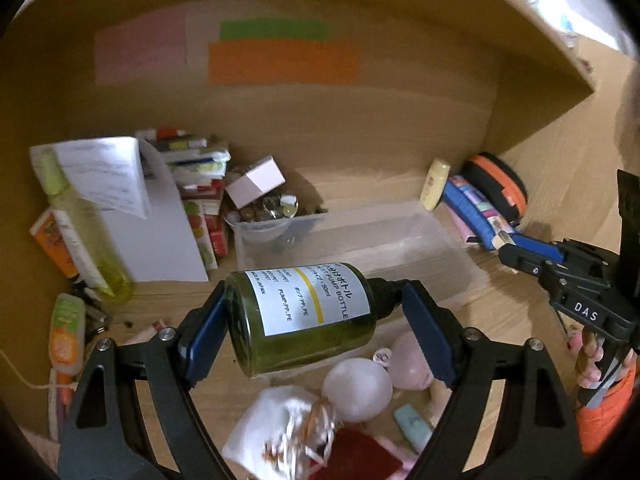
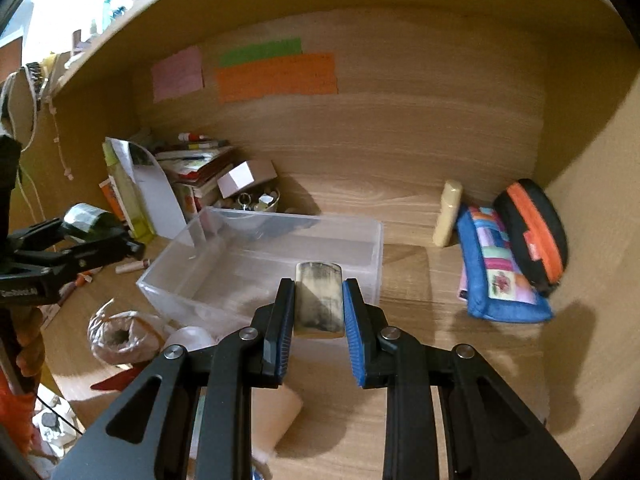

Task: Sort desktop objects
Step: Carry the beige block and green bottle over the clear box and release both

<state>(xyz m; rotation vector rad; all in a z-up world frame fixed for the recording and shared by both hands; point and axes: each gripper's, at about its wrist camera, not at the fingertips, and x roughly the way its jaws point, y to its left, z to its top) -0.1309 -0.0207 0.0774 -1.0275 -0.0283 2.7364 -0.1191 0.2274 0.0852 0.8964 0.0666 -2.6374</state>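
Left gripper (image 1: 314,320) fingers clamp a dark green pump bottle (image 1: 304,316) lengthwise above the cluttered worktop (image 2: 420,208). Right gripper (image 2: 318,320) fingers grip a small silver-grey block (image 2: 319,304) over the clear plastic bin (image 2: 224,280).

desk (image 2: 400,420): wood | on it: clear bin (image 2: 360,236); patchwork pouch (image 2: 496,276); paper stack (image 1: 192,184)

"PUMP BOTTLE" on green bottle's (image 1: 304,320) label; "DAS" on right claw (image 1: 505,245).
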